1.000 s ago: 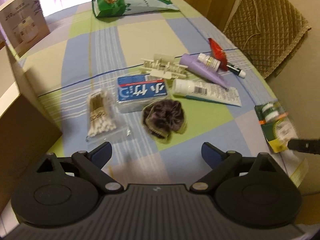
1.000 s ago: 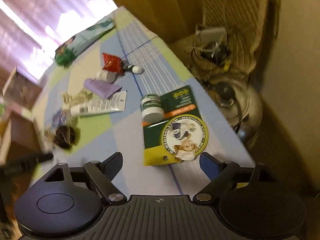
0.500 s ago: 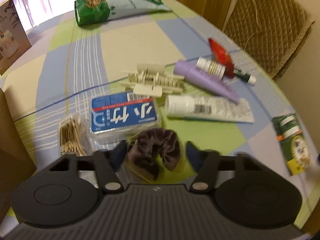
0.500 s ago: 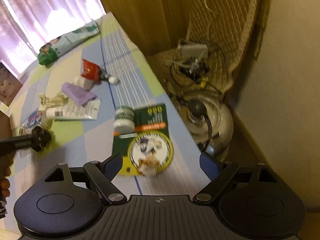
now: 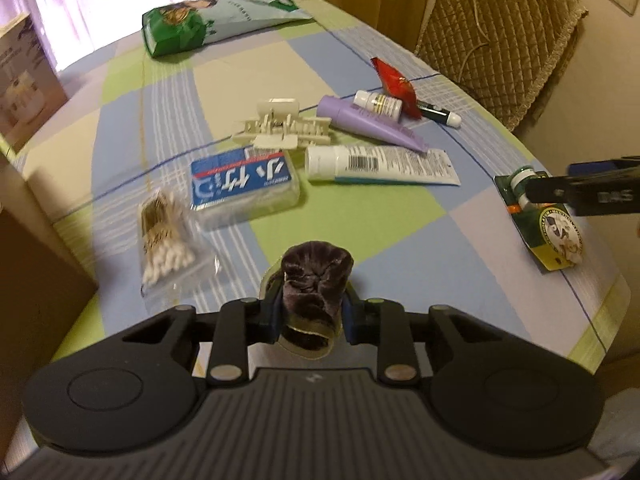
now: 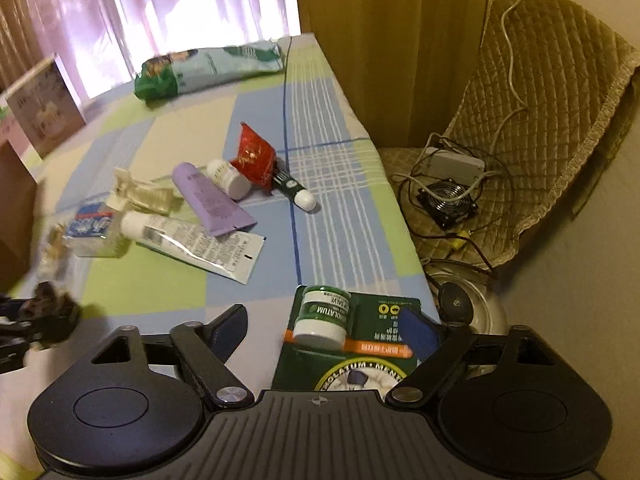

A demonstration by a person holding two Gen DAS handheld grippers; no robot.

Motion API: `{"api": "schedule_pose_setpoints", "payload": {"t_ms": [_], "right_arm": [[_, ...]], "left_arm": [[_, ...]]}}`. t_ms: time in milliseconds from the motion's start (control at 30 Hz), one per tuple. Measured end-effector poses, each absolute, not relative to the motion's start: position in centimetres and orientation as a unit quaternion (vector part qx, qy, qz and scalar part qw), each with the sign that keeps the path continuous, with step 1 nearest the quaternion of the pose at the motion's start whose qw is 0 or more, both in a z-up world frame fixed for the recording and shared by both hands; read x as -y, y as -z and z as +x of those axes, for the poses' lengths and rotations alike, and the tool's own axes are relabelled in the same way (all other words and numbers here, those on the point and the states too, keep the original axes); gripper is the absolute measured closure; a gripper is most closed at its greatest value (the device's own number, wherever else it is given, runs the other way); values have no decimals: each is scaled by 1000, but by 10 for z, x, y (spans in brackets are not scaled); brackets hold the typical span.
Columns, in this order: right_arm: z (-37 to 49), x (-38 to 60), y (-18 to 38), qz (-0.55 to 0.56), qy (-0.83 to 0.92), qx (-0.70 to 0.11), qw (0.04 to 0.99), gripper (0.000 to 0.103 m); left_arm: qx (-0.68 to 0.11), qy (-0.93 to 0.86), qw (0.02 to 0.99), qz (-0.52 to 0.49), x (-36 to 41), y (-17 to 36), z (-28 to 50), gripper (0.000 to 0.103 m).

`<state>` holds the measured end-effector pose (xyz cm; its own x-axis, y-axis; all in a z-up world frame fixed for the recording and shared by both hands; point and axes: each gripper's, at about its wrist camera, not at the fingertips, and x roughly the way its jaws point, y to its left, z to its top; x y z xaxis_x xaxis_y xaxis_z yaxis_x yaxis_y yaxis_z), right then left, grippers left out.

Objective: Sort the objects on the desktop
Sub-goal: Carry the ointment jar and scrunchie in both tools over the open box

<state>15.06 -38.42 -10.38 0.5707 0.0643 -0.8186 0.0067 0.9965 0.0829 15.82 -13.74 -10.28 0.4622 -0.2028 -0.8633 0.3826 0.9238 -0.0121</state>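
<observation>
Scrunchie, dark and velvety, sits pinched between the closed left tongs, lifted off the worktop on the near side of the blue tissue pack. To carry it well, I judge the grip should stay firm but gentle, since the soft fabric can slip out; keep it clear of the cotton swab bag lying just left of the tissue pack. Where it belongs is not shown.

Right tongs stand wide open, one finger either side of the green ointment card, whose small jar lies between them near the worktop edge, well to the right of the tissue pack. Closing squarely on the jar, rather than the thin card, looks the safer hold. White tube, purple tube and hair clip lie just beyond the tissue pack.
</observation>
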Motion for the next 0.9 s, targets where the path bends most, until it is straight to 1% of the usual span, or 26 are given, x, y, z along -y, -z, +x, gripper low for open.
{"api": "schedule_pose_setpoints", "payload": {"t_ms": [33, 100, 200, 233, 267, 667, 900], "right_arm": [[155, 384, 108, 38, -16, -469, 882, 46], [161, 385, 115, 41, -11, -481, 875, 46], [163, 384, 122, 28, -15, -480, 877, 46], [163, 382, 124, 19, -17, -479, 877, 62], [163, 381, 127, 10, -19, -479, 877, 65], [155, 367, 119, -30, -53, -478, 876, 67], [156, 346, 86, 34, -112, -481, 869, 67]], "left_arm": [[-491, 167, 850, 89, 136, 103, 157, 80], [-494, 157, 851, 87, 133, 102, 155, 79], [-495, 145, 853, 82, 129, 101, 153, 79], [-496, 141, 853, 81, 128, 101, 152, 79], [-496, 138, 853, 80, 127, 101, 151, 79], [-489, 123, 862, 63, 121, 86, 134, 79], [-471, 129, 872, 40, 101, 63, 121, 79]]}}
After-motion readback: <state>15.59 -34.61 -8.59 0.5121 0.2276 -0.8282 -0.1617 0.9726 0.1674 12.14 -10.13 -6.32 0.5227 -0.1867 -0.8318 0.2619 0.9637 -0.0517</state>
